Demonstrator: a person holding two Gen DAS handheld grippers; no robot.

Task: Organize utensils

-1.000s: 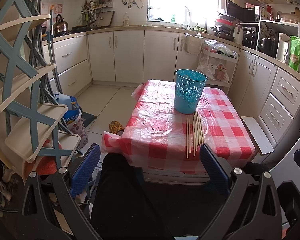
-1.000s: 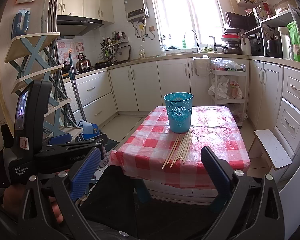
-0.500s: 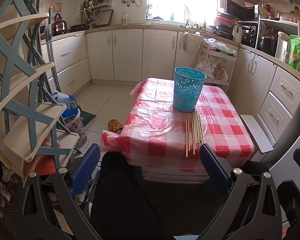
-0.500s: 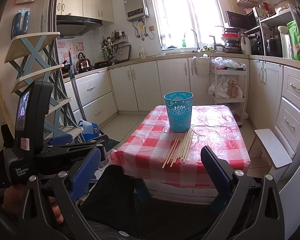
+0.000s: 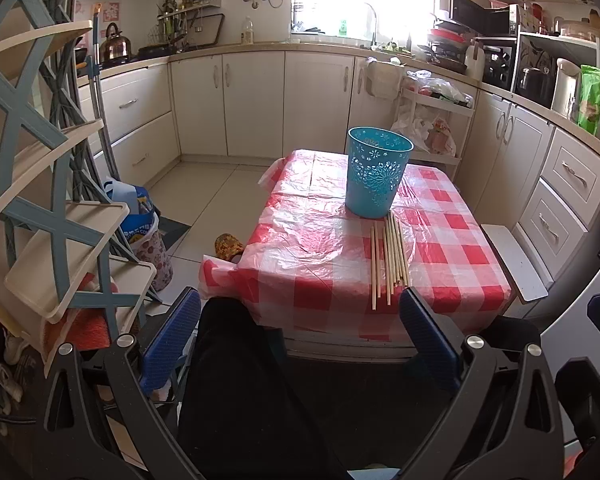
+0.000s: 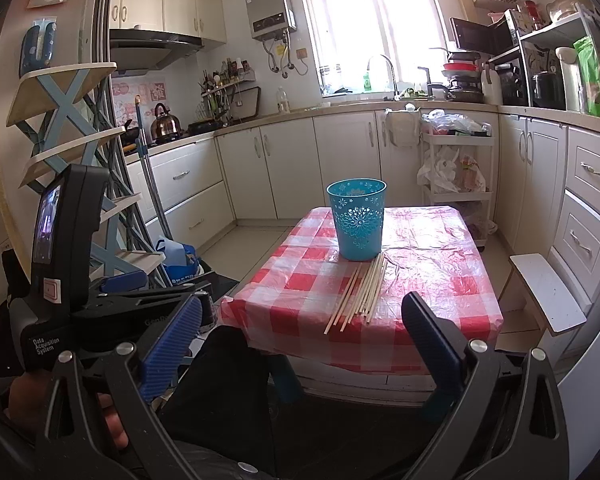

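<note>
Several wooden chopsticks [image 5: 388, 258] lie side by side on the red-checked table [image 5: 320, 256], just in front of an upright, empty-looking blue perforated basket [image 5: 378, 176]. They also show in the right wrist view as chopsticks [image 6: 360, 294] and basket [image 6: 358, 218]. My left gripper [image 5: 300, 332] is open and empty, held low, short of the table's near edge. My right gripper [image 6: 302, 338] is open and empty, also short of the table. The left gripper's body [image 6: 80, 280] shows at the left of the right wrist view.
A beige-and-blue folding shelf rack [image 5: 48, 184] stands at the left. A small white stool [image 5: 514, 258] stands right of the table. White kitchen cabinets [image 5: 260, 100] run around the room. Bags [image 5: 140, 224] and a slipper [image 5: 228, 246] lie on the floor.
The left gripper has drifted slightly nearer the table and a little lower. The right view is almost unchanged. Both grippers stay open.
</note>
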